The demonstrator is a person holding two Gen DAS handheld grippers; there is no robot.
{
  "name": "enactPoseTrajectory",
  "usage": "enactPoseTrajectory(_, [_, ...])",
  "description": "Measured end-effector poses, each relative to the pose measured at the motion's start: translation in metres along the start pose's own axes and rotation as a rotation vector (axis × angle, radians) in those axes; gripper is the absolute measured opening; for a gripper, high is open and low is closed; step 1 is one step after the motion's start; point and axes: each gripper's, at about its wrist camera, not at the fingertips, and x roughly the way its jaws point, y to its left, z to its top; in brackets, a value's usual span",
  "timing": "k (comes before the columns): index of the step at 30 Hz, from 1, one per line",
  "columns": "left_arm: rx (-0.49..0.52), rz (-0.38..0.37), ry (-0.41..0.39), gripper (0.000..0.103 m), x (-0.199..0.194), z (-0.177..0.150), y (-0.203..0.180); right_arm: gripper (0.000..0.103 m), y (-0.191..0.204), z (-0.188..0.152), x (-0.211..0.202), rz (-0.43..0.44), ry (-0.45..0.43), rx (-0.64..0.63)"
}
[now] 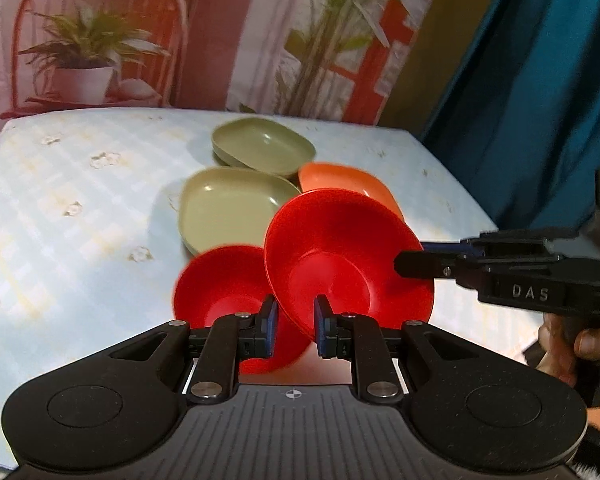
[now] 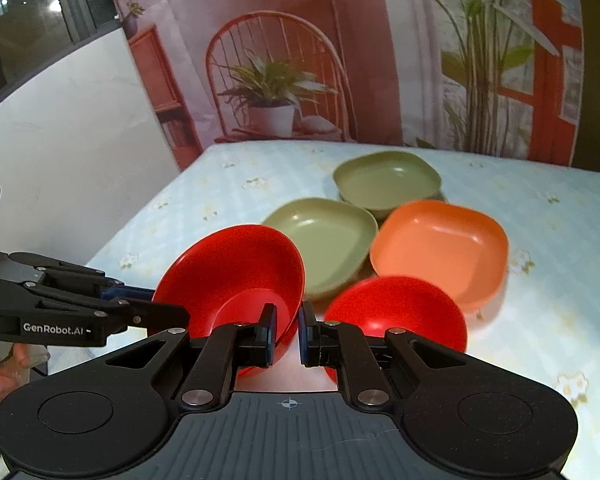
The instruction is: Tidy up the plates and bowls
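- Between the fingers of the left gripper, the near rim of a red round bowl is clamped tight.
- On the same bowl's side rim, the right gripper is likewise clenched, so both hold one bowl.
- The held bowl is raised above the desk and tipped steeply, with its mouth turned toward both wrist cameras rather than up. Being round, it has no long axis.
- Count of red round bowls: two. The second red bowl sits upright on the desk just beside and below the held one.
- Count of green squarish dishes: two. The near green dish lies just behind the red bowls, and the far green dish lies behind that. Whether the far one sits on another dish I cannot tell.
- Count of orange squarish dishes: one. The orange dish is beside the two green ones and partly hidden behind the held bowl.
- Every bowl and dish shows a bare inside.
- The desk carries a pale blue checked cloth with small flowers.
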Motion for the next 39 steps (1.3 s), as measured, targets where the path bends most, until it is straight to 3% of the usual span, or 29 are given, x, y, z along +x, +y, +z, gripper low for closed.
enactPoseTrajectory(7, [-0.045,0.087,-0.020,0.020,-0.001,0.004,0.015,0.012,0.009,0.014,0.022,0.041,-0.025,-0.005])
enactPoseTrajectory(13, [-0.101,0.160,-0.029,0.023,0.011,-0.003,0.022,0.013,0.019,0.000,0.048,0.049,-0.049,0.014])
enactPoseTrajectory(21, [-0.107,0.176,-0.037,0.023,0.013,-0.012,0.020,0.015,0.018,-0.016,0.055,0.031,-0.064,0.032])
enactPoseTrajectory(39, [-0.115,0.216,-0.024,0.023,0.021,-0.020,0.024,0.019,0.030,-0.029,0.071,-0.023,-0.072,-0.065])
